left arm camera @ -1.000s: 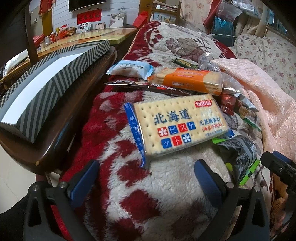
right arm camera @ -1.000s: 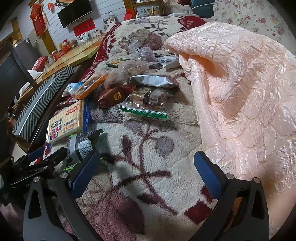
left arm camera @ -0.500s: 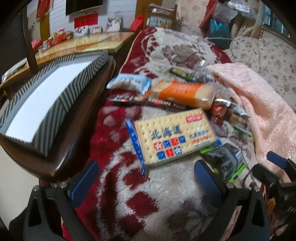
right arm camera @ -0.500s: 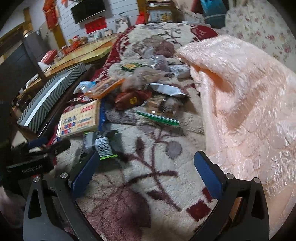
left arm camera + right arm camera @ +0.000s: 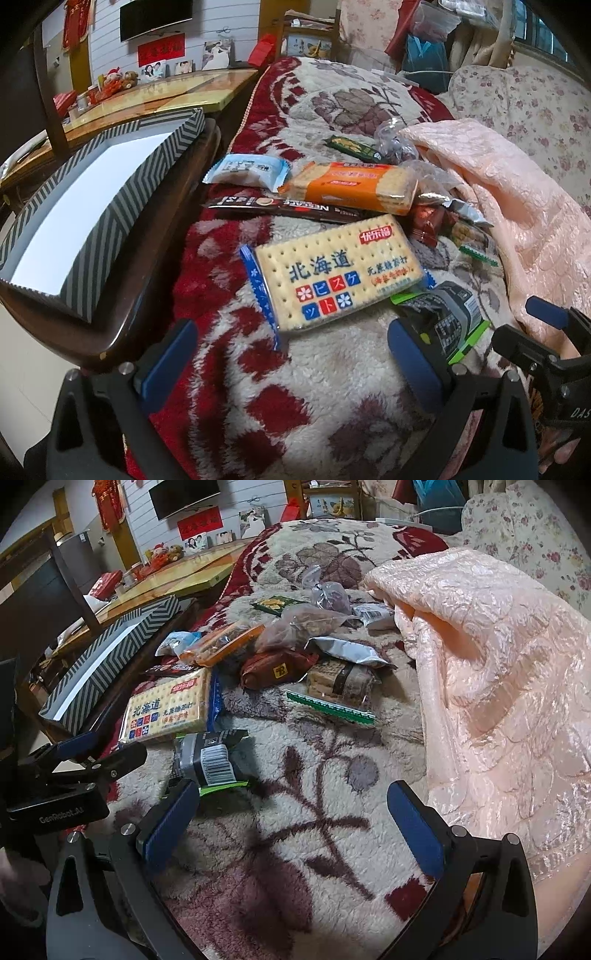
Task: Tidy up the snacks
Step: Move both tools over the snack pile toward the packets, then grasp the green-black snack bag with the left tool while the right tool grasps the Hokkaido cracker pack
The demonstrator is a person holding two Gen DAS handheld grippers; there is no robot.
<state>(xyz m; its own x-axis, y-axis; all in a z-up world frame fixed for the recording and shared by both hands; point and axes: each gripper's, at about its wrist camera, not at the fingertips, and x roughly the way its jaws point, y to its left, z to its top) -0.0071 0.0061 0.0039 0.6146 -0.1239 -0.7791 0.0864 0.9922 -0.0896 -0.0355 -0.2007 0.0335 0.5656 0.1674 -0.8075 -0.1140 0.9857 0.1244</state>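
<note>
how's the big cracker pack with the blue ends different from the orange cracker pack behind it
The blue-ended pack is wide and flat, lying face up nearest the left gripper; the orange pack is narrower and thicker, farther back. The blue-ended pack's wrapper is printed with crackers and large characters; the orange pack has an orange band with crackers showing at its sides. Both lie untouched on the blanket.

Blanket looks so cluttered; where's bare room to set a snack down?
Bare fleece lies between the black barcode packet and the pink quilt, in front of the right claw. The striped box also looks empty. Crowded: the pile beyond the Hokkaido cracker pack.
</note>
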